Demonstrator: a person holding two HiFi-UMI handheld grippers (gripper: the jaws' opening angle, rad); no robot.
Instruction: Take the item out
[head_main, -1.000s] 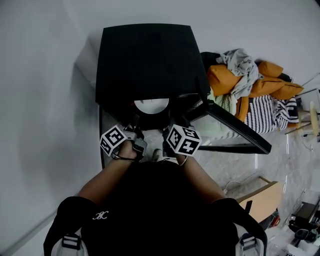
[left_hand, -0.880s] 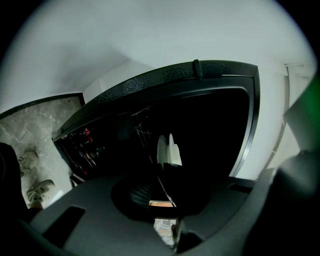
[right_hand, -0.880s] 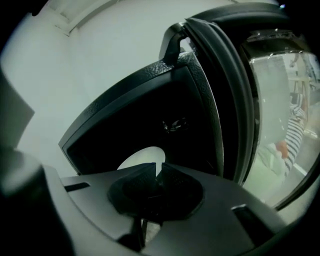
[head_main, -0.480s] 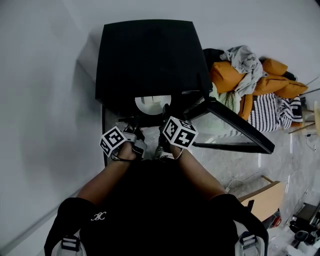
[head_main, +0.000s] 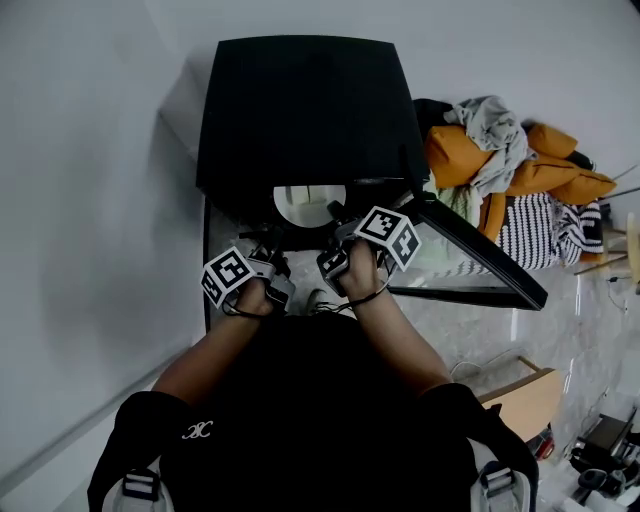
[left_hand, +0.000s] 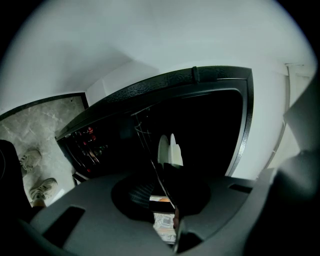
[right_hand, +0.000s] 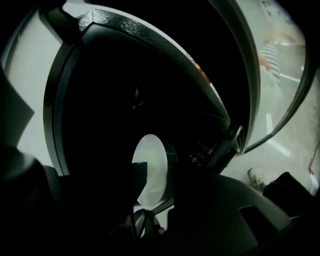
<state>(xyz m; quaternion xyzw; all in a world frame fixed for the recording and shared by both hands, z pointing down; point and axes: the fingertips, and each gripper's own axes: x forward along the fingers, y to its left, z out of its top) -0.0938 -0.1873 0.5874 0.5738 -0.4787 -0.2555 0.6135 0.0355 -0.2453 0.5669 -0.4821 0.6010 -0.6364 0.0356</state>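
The white plate (right_hand: 151, 160) stands on edge inside the open black cabinet (head_main: 300, 110), far from the person, and the left gripper view shows a second plate (left_hand: 163, 149) just beside it. The right gripper (right_hand: 157, 174) is spread wide with the plate's rim between its jaws, not yet pressing on it. The left gripper (left_hand: 167, 215) looks half closed on a thin rack wire (left_hand: 145, 145).

If the right gripper closes too near the rim, the smooth plate could twist free, knock its neighbour or catch the rack. The glass door (head_main: 470, 265) hangs open on the right.

No brand or writing is legible. There are only red panel lights (left_hand: 86, 142) and a blurred emblem on the sleeve (head_main: 200, 432).
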